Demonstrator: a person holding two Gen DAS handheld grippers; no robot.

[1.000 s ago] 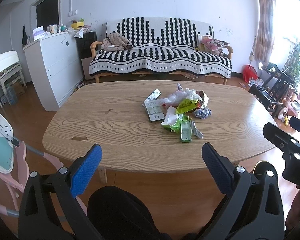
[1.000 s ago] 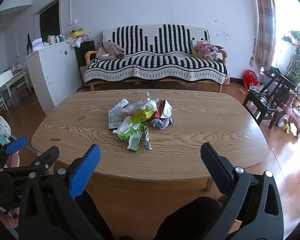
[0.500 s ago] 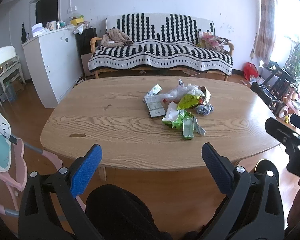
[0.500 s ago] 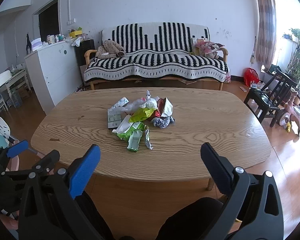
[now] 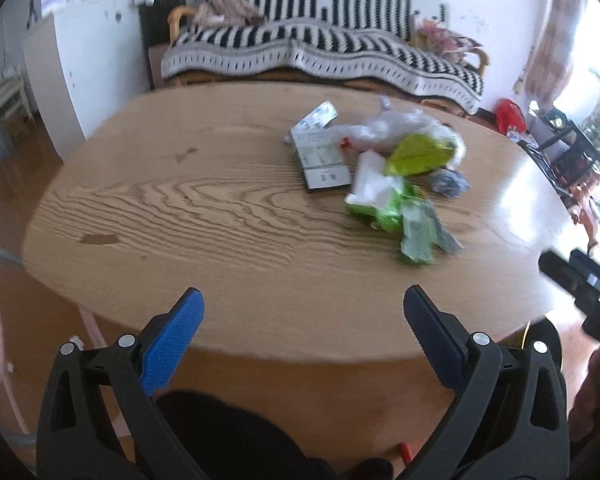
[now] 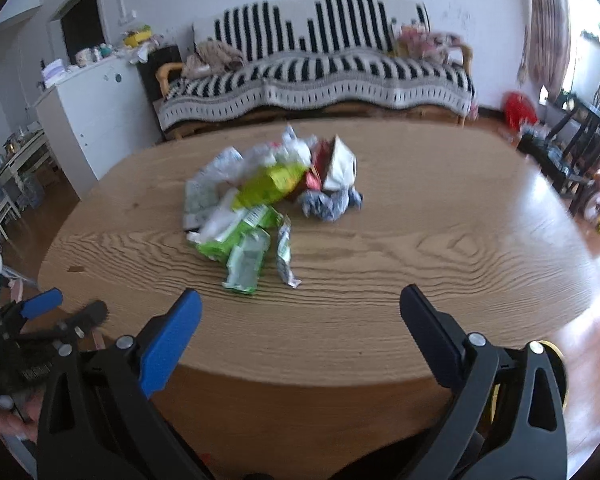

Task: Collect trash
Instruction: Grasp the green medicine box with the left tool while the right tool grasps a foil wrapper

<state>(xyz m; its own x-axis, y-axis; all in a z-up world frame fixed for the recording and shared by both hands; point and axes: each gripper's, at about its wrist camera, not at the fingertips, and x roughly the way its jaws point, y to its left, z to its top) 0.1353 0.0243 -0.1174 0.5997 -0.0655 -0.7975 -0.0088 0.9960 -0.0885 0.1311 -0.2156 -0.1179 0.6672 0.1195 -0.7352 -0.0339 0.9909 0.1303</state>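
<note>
Behind the wooden table (image 6: 380,320), a striped sofa (image 6: 320,76), white cabinet (image 6: 96,116).

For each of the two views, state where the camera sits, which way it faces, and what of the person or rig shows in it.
Left wrist: rides the left gripper, facing forward and down over the table at the trash pile; its two fingers show spread and empty, the right gripper at the right edge.
Right wrist: rides the right gripper, same heading, trash pile ahead; its fingers are closing on nothing, the left gripper at the left edge.
Shared: table, trash pile, striped sofa.
</note>
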